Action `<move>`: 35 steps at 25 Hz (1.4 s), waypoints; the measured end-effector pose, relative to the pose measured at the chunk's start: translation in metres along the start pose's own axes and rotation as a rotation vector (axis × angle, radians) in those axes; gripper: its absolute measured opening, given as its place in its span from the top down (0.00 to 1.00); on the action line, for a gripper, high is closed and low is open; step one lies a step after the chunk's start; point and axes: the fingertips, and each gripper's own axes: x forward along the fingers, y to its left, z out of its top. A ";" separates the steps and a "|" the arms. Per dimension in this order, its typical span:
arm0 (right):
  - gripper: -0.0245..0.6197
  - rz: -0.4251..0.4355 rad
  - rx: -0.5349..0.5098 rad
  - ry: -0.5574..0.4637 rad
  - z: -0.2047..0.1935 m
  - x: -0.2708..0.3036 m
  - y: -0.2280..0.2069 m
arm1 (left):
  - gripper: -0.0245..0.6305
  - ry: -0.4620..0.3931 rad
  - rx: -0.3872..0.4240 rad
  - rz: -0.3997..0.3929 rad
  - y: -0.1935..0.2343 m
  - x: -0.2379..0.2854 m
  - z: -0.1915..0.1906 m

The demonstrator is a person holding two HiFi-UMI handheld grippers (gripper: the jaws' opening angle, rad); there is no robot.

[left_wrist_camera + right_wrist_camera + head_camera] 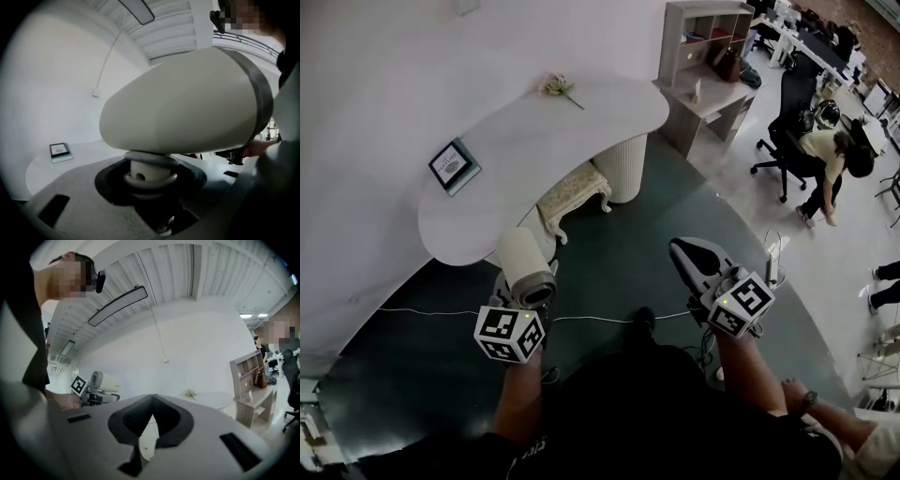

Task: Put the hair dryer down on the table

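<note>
The left gripper (151, 192) grips the hair dryer (183, 103) by its neck, jaws wide round it, cream barrel above them; the dryer hangs short of the table (534, 159), off its near edge; the right gripper (151, 420), tips together and empty, also sits short of the table. Best, I judge, to carry the dryer over bare tabletop, clear of the framed card (454, 165) (at the table's left end); lower until the barrel rests; only then let go.
</note>
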 end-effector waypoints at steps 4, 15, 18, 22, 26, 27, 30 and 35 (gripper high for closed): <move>0.95 0.022 0.022 0.010 0.007 0.011 -0.062 | 0.66 0.016 0.001 -0.004 -0.013 0.065 0.022; 0.95 0.032 0.055 -0.013 0.018 0.006 -0.161 | 0.66 0.047 0.020 -0.039 -0.053 0.174 0.049; 0.95 0.028 0.065 -0.006 0.017 0.007 -0.175 | 0.66 0.043 0.021 -0.053 -0.056 0.195 0.053; 0.95 0.024 0.069 -0.002 0.017 0.014 -0.183 | 0.66 0.040 0.068 -0.073 -0.050 0.216 0.064; 0.95 0.052 0.051 0.038 0.020 0.040 -0.193 | 0.66 0.021 0.071 -0.070 -0.029 0.240 0.077; 0.95 0.059 0.043 0.048 0.021 0.050 -0.198 | 0.66 0.015 0.068 -0.067 -0.020 0.249 0.079; 0.95 0.070 0.016 0.066 0.030 0.088 -0.219 | 0.66 -0.004 0.057 -0.060 0.010 0.281 0.087; 0.95 0.067 -0.007 0.080 0.060 0.167 -0.261 | 0.66 -0.019 0.016 -0.069 0.072 0.341 0.110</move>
